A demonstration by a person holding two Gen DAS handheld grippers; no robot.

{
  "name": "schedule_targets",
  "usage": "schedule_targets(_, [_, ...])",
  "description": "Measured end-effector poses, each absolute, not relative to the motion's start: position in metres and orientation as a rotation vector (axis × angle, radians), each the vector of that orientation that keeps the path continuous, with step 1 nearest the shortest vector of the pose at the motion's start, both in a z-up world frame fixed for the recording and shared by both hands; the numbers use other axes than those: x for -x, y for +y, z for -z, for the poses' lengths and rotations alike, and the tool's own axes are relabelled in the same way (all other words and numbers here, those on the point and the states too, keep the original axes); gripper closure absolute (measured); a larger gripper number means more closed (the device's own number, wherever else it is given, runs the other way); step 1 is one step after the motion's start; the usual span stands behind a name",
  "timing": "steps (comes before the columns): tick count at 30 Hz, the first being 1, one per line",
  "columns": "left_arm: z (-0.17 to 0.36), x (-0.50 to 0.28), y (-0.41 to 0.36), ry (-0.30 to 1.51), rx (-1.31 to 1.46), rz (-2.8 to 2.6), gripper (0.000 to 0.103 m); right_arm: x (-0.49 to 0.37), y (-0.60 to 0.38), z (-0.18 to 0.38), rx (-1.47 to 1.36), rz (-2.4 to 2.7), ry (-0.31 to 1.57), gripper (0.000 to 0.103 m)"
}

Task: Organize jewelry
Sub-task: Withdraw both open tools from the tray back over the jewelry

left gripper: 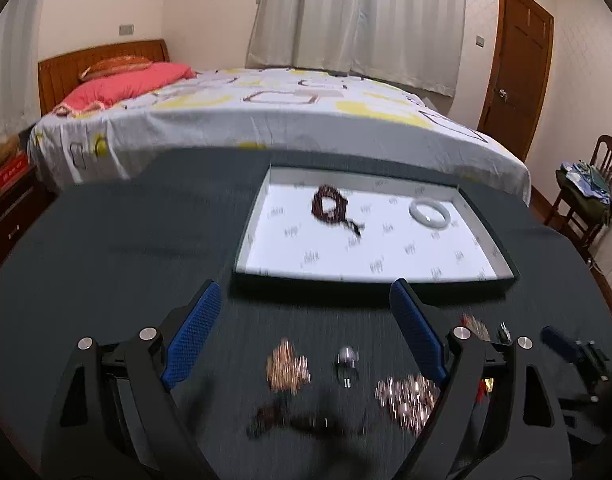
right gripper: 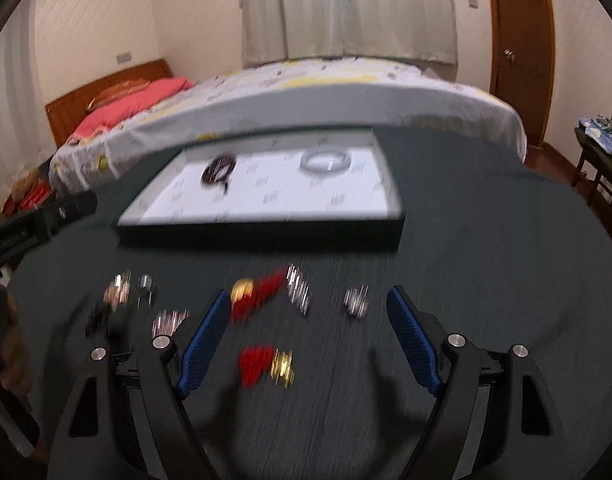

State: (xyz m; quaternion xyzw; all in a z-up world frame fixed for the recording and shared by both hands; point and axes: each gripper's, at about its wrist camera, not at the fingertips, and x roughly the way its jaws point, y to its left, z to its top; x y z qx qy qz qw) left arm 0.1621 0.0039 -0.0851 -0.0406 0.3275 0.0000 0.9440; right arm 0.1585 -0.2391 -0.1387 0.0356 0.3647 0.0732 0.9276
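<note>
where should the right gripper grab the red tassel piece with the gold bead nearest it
Take the gold bead, the firmest part, from above, with the open right gripper pads either side. The red tassel lies flat and soft on the table, so it would likely slip. Blur hides finer shape.

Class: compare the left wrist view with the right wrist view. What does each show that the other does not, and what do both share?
Only the left wrist view: the left gripper, open and empty, right above a blurred rose-gold piece.
Only the right wrist view: the right gripper, open and empty, above two red-and-gold pieces.
Both: the tray on the dark table, holding a dark bead string and a pale bangle; the bed behind.
</note>
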Motion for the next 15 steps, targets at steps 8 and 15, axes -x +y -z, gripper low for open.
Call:
schedule_targets(8, [0.110,-0.128,0.012,0.735,0.052,-0.026,0.019,-0.154,-0.230,0.152,-0.050,-0.175,0.807,0.041])
schedule_targets(15, [0.119,-0.120,0.015,0.757,0.044,-0.028,0.019,-0.159,-0.220,0.160,-0.027,-0.187,0.856,0.047])
